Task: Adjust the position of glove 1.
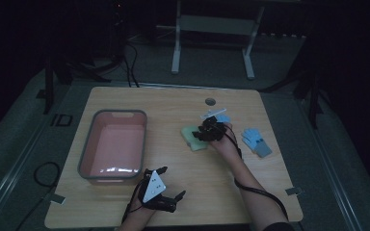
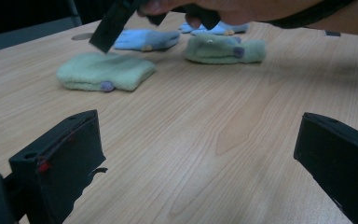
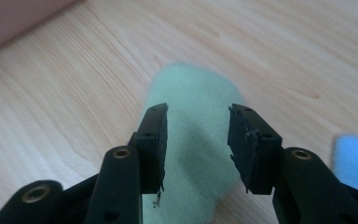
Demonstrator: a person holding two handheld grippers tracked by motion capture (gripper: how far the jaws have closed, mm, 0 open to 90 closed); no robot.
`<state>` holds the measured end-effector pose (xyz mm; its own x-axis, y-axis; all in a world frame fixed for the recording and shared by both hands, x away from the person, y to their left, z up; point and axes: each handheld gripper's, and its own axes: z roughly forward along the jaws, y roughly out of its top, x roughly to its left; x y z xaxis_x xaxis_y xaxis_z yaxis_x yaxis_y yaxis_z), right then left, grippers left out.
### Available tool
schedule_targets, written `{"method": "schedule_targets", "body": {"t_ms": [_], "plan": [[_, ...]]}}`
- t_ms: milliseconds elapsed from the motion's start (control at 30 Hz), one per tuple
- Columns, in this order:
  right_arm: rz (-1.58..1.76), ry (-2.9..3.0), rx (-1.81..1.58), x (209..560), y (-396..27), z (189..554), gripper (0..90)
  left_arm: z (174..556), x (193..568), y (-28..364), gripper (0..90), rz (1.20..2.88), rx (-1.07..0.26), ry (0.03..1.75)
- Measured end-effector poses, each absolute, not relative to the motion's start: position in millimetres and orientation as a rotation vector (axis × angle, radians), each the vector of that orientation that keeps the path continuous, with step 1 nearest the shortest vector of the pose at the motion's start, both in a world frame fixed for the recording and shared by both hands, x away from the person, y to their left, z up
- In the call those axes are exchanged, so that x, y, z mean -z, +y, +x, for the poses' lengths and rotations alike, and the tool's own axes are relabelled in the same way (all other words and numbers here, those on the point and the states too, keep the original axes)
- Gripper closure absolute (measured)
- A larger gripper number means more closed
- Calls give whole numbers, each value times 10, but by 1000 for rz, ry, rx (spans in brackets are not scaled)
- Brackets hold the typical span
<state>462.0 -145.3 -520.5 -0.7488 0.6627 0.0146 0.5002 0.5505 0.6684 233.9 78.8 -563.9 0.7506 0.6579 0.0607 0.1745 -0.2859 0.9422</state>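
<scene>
A pale green glove lies flat on the wooden table. My right gripper hangs just over it, one black jaw on either side and a gap to each pad, so it is open and grips nothing. From above, the right gripper sits over the green glove at the table's middle. In the left gripper view that green glove has a second green glove beside it. My left gripper rests near the front edge, jaws wide and empty.
A pink bin with a grey rim stands empty on the left half of the table. One blue glove lies right of the hand, another behind it. A round hole marks the far edge. A table frame stands beyond.
</scene>
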Motion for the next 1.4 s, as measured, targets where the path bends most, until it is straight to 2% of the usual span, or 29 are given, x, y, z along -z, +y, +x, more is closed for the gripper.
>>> {"method": "schedule_targets", "body": {"t_ms": [233,433,500,633,900,1400], "plan": [[956,2570,-917,5365,-1349,4722,536,2341,5639,792,14,1831,-538,648],[958,2568,-917,5439,-1349,4718,540,2339,5639,791,14,1830,-541,648],[957,2570,-913,5438,-1340,4711,572,2338,5639,790,14,1831,-542,648],[1012,2560,-924,5438,-1311,4680,710,2340,5639,789,14,1832,-541,650],[1190,2471,-964,5418,-1266,4571,814,2341,5639,790,14,1830,-541,652],[1315,2306,-1025,5006,-1438,3807,830,2338,5638,789,14,1833,-547,650]]}}
